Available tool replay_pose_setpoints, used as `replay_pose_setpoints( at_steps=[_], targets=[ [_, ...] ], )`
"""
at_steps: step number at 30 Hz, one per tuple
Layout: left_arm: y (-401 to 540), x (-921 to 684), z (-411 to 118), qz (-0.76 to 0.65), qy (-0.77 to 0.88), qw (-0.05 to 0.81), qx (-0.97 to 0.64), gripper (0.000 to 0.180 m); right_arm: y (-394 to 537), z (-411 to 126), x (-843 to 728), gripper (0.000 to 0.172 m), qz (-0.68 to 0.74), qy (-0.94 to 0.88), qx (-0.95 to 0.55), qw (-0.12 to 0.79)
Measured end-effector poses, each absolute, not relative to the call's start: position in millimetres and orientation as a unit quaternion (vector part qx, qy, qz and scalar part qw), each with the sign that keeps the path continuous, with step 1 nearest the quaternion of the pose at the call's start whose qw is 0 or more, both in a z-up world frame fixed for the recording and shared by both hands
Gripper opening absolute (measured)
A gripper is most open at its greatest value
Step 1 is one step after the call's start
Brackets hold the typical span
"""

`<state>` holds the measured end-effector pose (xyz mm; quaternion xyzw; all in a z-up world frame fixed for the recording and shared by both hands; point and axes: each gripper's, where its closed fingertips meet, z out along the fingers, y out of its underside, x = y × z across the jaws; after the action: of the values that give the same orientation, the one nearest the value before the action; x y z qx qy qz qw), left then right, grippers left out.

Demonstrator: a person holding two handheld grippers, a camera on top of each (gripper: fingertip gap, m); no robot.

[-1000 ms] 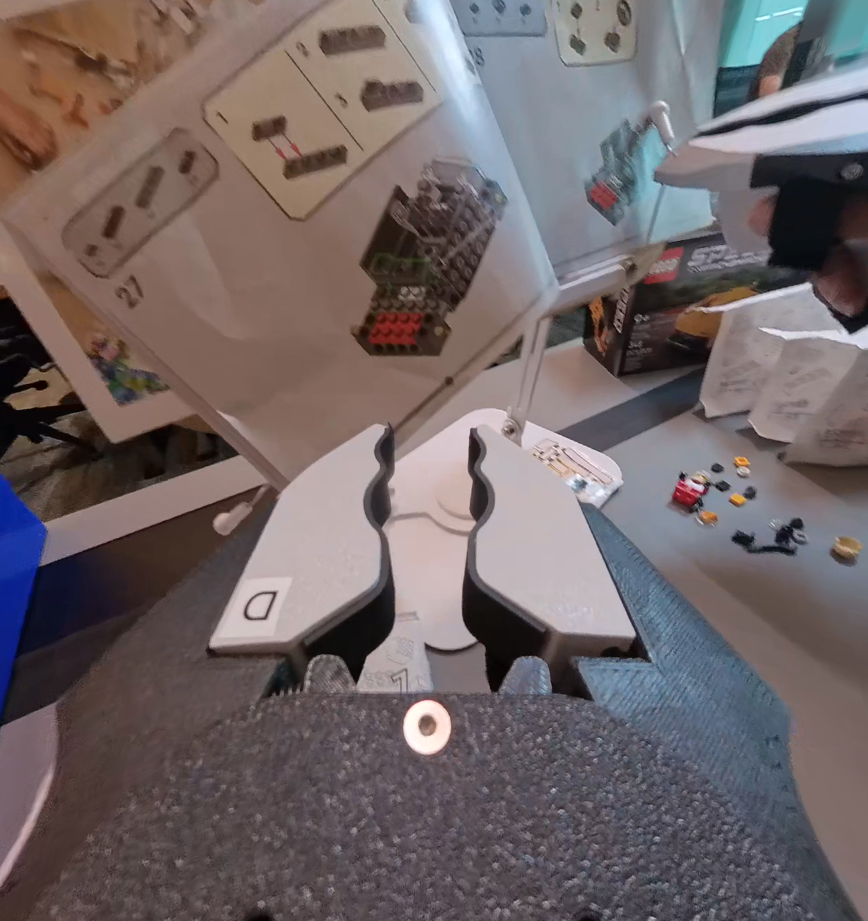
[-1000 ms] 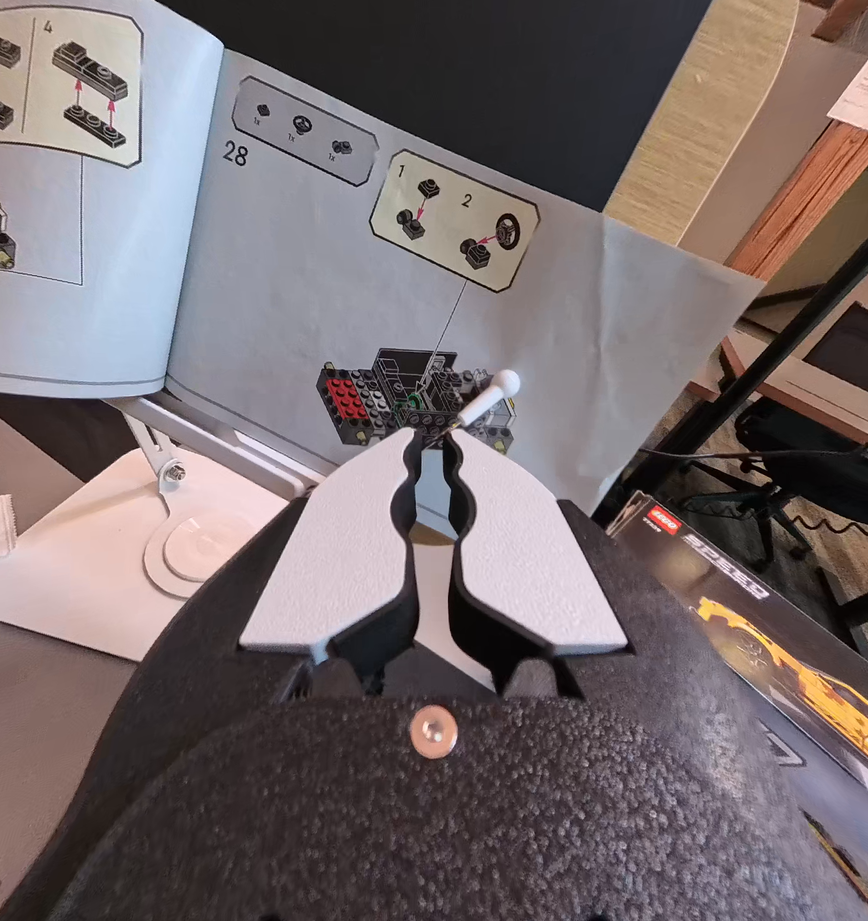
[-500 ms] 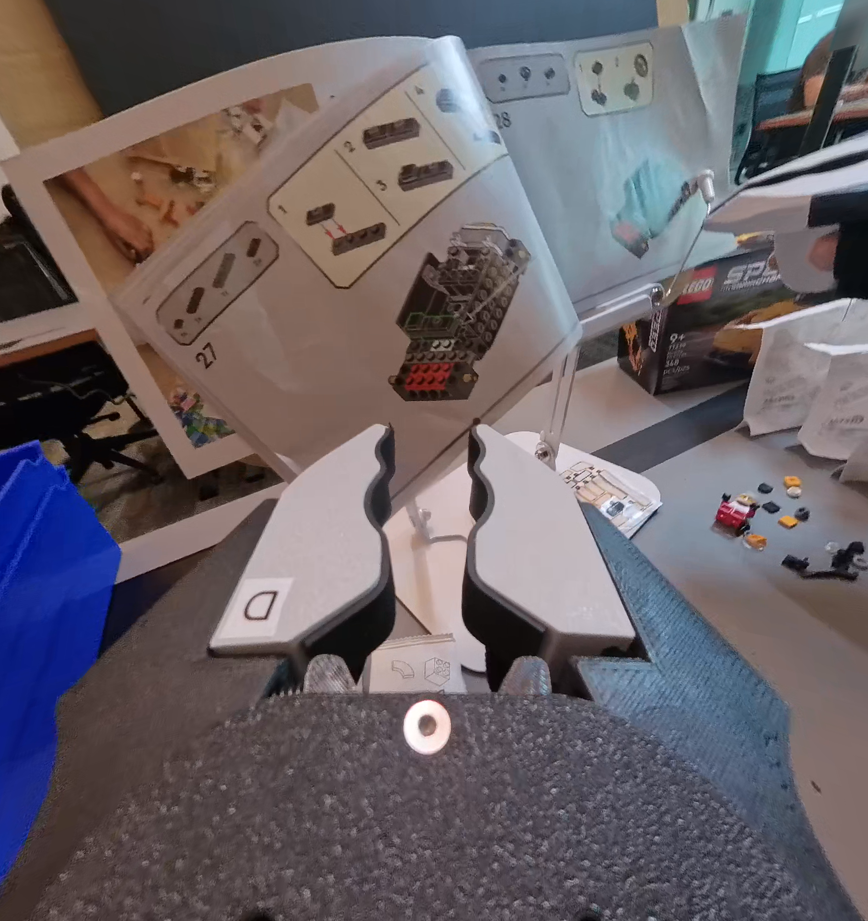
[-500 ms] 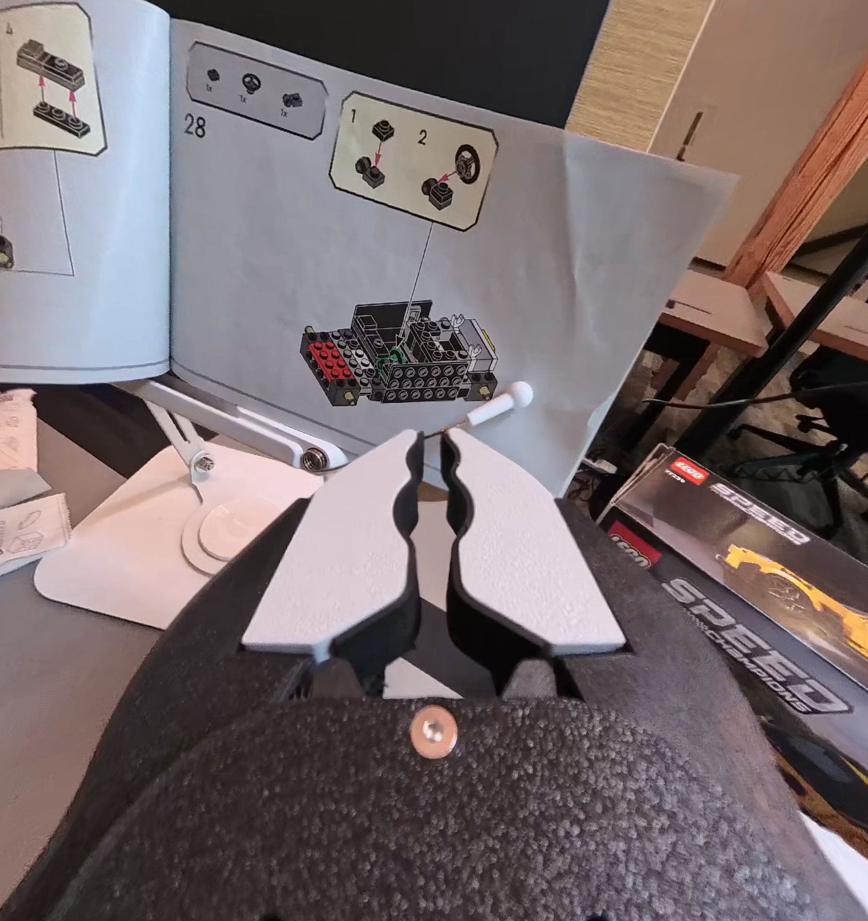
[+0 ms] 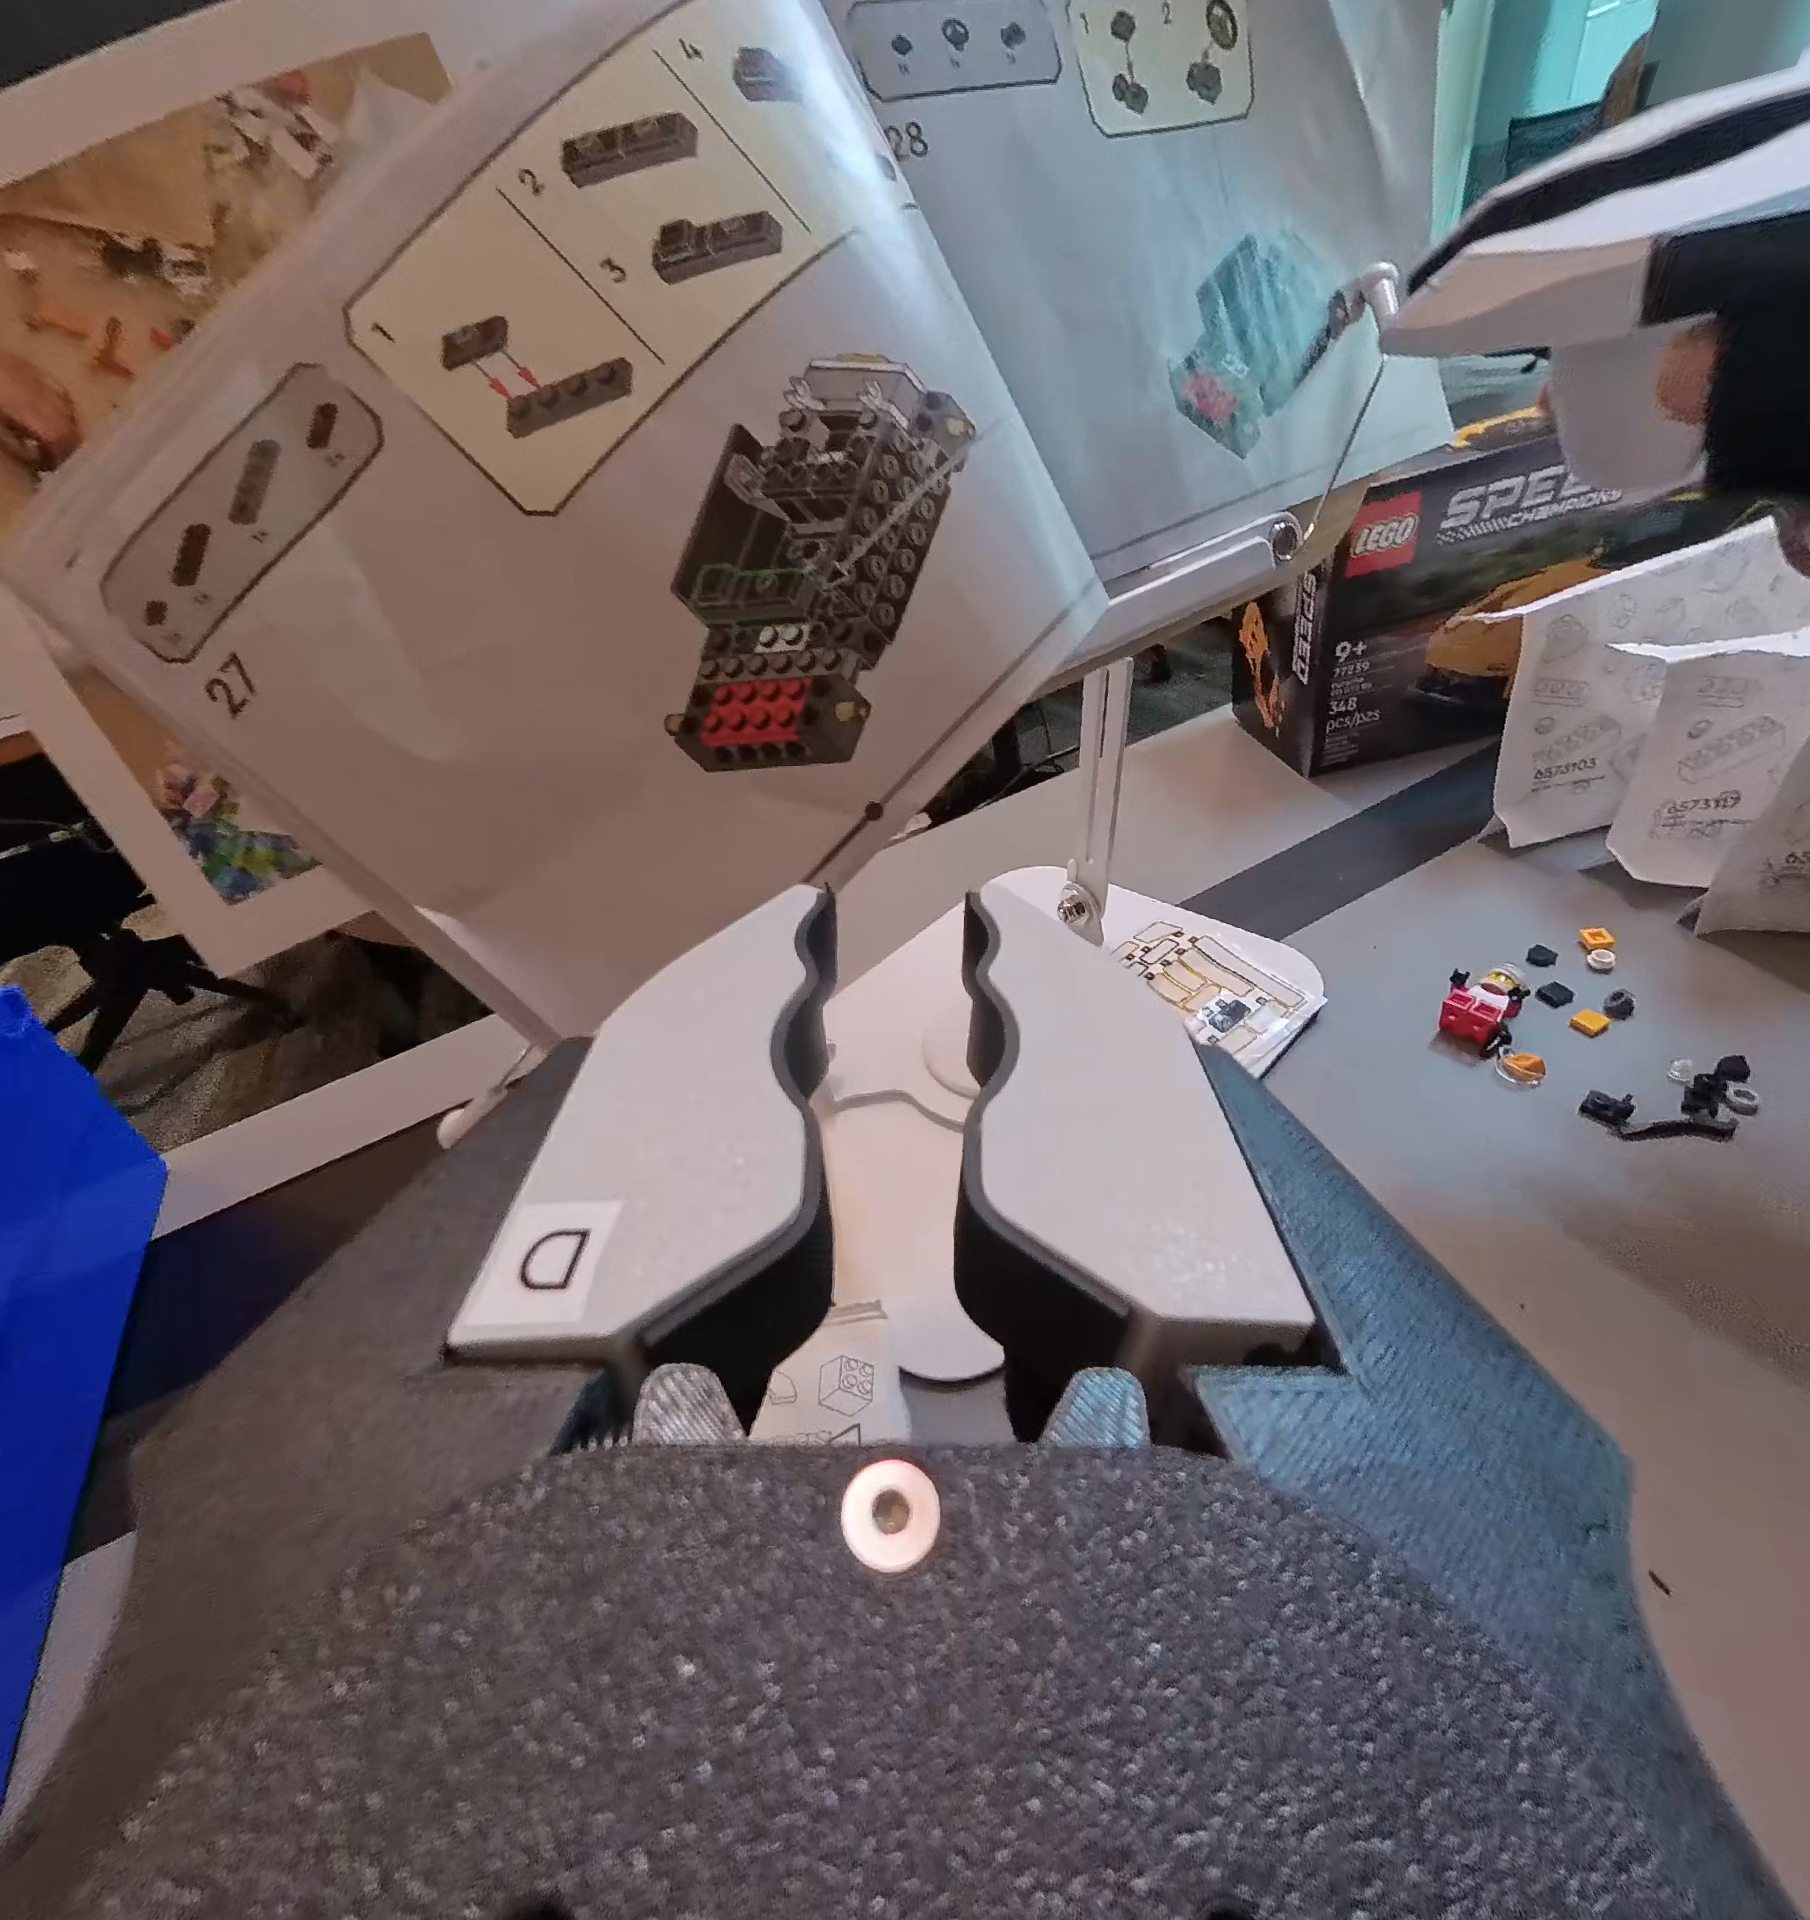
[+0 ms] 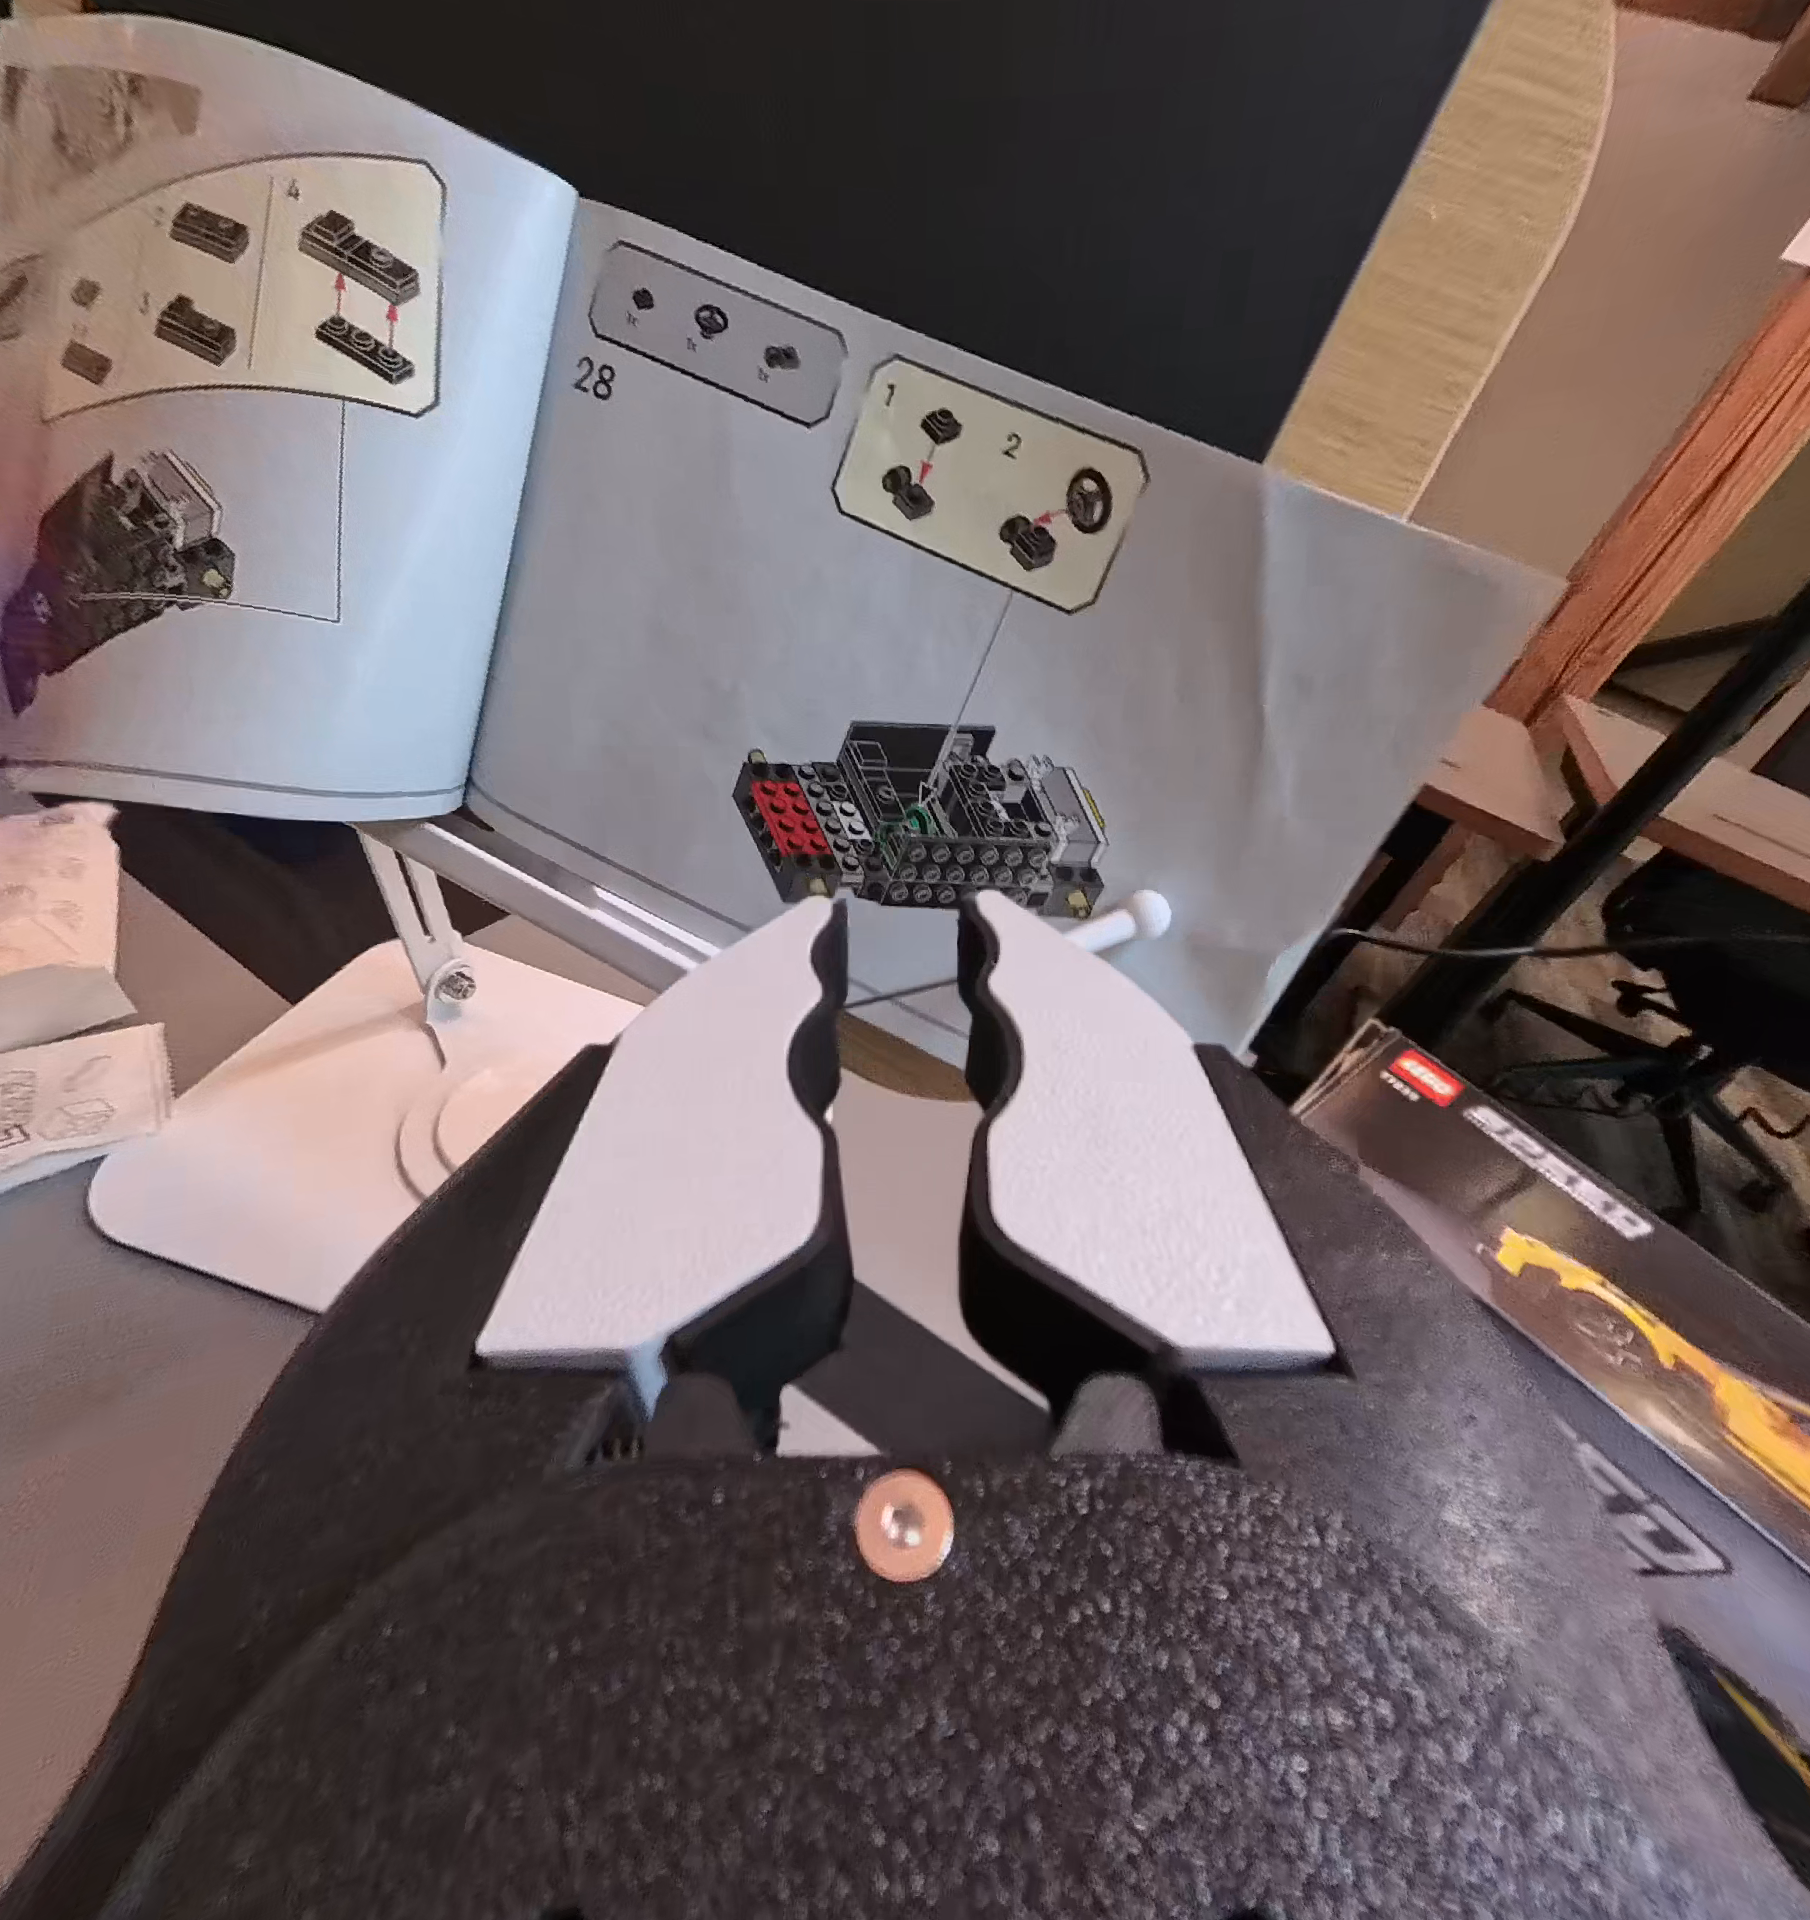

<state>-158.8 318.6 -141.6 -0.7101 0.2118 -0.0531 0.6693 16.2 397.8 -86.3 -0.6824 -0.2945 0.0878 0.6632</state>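
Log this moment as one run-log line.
left gripper: open, empty, at left page corner | right gripper: open, empty, before right page | instruction booklet: open on white stand

The blue plastic bin [image 5: 39, 1299] is cut off by the left edge of the left wrist view. The black-and-yellow cardboard toy box [image 6: 1628, 1309] runs off the right wrist view's edge. The small loose building-brick pieces [image 5: 1607, 1039] on the grey table are too tiny to identify.

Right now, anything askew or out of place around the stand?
Yes: the instruction booklet on the white stand has its left page curling up off the stand rather than lying flat. Small bricks lie scattered loose on the grey table. Both hand-held grippers are open and hold nothing.
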Motion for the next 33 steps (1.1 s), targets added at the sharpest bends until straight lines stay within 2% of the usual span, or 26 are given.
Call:
replay_pose_setpoints(
  at_steps=[9, 33],
  targets=[
    [320.2, -159.0, -154.5, -0.057, 0.217, 0.657, -0.720, 0.022, 415.4, -99.7, 20.1, 0.011, 0.057, -0.276, -0.692, 0.665],
    [326.5, -174.9, -155.5, -0.064, 0.195, 0.655, -0.727, 0.023, 413.7, -99.7, 16.0, 0.013, 0.062, -0.281, -0.682, 0.672]
  ],
)
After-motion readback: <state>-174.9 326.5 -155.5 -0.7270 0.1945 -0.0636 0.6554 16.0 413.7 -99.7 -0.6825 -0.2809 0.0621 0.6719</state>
